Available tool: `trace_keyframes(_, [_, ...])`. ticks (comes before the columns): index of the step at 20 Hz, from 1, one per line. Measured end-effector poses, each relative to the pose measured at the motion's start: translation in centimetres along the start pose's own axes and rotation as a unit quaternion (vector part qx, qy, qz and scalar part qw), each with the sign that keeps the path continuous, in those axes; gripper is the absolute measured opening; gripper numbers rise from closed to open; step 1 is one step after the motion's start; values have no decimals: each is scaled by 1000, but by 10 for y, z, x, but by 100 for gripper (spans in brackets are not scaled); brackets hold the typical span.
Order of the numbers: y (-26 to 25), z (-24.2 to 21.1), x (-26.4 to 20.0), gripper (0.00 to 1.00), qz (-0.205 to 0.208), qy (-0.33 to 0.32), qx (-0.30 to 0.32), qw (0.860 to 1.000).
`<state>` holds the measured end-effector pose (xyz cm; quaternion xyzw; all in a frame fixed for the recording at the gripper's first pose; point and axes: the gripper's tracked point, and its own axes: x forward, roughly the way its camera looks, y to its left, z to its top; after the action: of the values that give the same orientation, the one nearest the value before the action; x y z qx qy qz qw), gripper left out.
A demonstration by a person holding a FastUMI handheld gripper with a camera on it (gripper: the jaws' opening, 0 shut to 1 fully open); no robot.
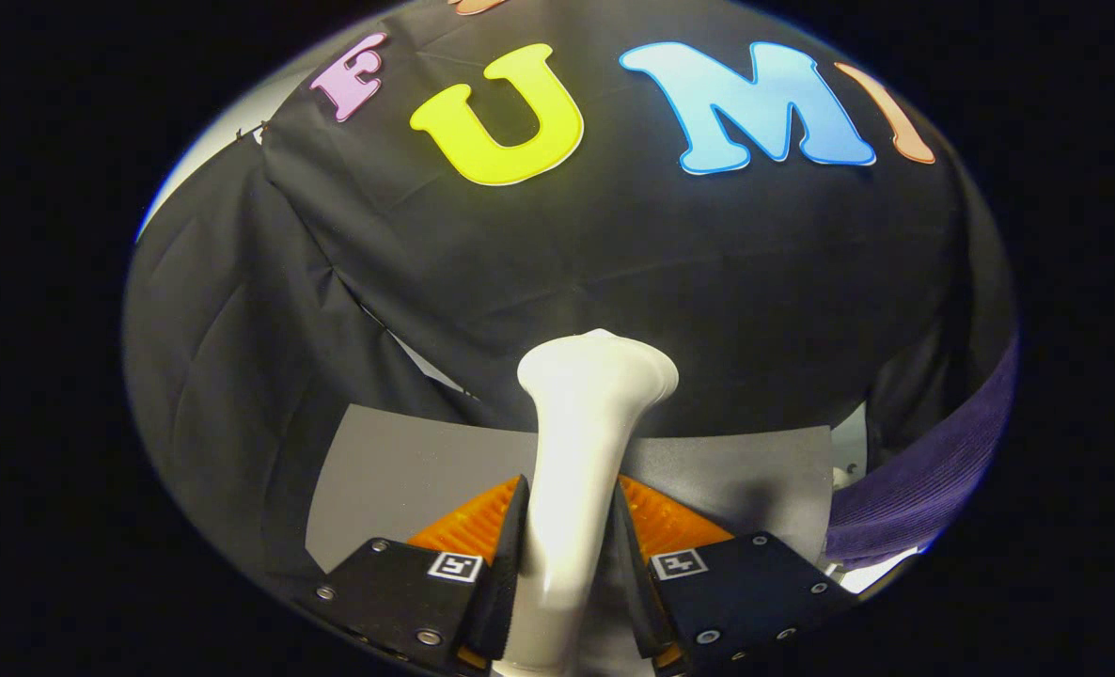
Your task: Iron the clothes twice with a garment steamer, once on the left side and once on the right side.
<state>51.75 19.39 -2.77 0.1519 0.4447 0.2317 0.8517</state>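
Two fingers: we hold the gripper (572,541) clamped on the steamer (581,442), one finger pressing each side of its handle
Steamer: white, its long axis running straight ahead along the fingers, the flared head (600,367) beyond their tips and pointing at the black cloth wall (614,254)
Clothes: we see a purple ribbed garment (924,480) off to the right of the fingers, well apart from the steamer head; how it hangs we cannot tell
Grey board (398,470): flat, just beyond the fingers, under the steamer head
Key relation: the garment lies to the right of the steamer's axis, not ahead of it, so we judge the head must swing right before it can meet the fabric
Progress: the head touches no clothing now; whether either pass is done we cannot tell
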Motion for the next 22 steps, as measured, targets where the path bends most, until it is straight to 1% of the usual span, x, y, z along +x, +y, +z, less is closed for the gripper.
trace_keyframes(2, [12, -3, -5, 43, 32, -4, 18, 999])
trace_keyframes(3, [15, -4, -10, 39, 33, -13, 9, 999])
trace_keyframes(5, [18, -2, -25, 39, 33, -37, -8, 999])
trace_keyframes(7, [24, -6, -42, 38, 40, -52, -9, 998])
trace_keyframes(10, [27, -16, -64, 38, 33, -72, -30, 996])
trace_keyframes(13, [31, -25, -92, 36, 39, -109, -21, 993])
trace_keyframes(18, [35, -56, -136, 36, 32, -132, -43, 990])
trace_keyframes(22, [36, -87, -167, 36, 38, -138, -42, 989])
